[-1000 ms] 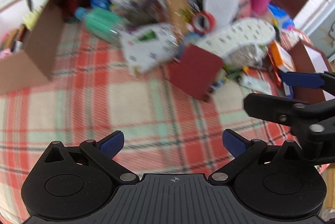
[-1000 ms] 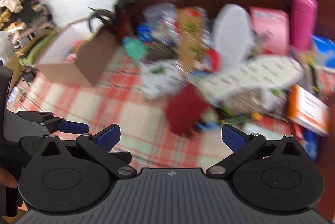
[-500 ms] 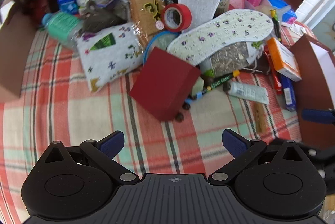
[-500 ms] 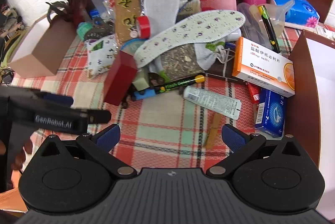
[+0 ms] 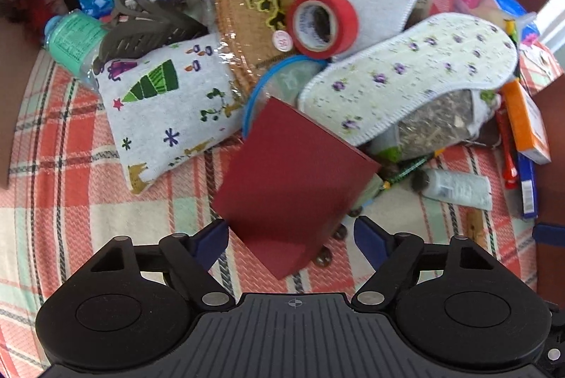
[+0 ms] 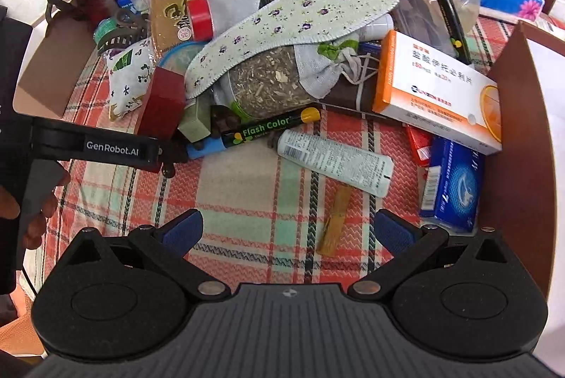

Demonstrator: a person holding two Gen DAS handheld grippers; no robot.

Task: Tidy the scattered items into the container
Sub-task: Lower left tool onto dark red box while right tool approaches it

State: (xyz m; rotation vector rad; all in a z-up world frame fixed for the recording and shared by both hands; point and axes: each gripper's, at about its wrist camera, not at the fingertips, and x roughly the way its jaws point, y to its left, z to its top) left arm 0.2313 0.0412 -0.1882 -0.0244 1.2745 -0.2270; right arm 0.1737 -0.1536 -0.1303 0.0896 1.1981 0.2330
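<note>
- Reaching in from the left, the left gripper point(image 5: 291, 233) has its jaws spread wide on either side of the near corner of the dark red box point(image 5: 295, 180); whether the blue pads touch the box I cannot tell.
- That red box point(image 6: 160, 101) stands tilted on the plaid cloth point(image 6: 247, 198) at the near left edge of the pile, just right of the printed fabric pouch point(image 5: 166, 109).
- Behind it lie the red tape roll point(image 5: 321, 25) and the floral insole point(image 6: 289, 28), the insole resting over a jar of dried herbs point(image 6: 265, 85).
- Near the middle, a Flash Color pen point(image 6: 268, 127) and a pale tube point(image 6: 335, 162) lie flat on the cloth, with a small wooden stick point(image 6: 333, 222) nearer.
- The right gripper point(image 6: 287, 231) hangs over bare cloth, jaws wide apart and holding nothing.
- At right, an orange-and-white medicine box point(image 6: 438, 95) and a blue box point(image 6: 453, 180) sit against the brown container wall point(image 6: 515, 145).
</note>
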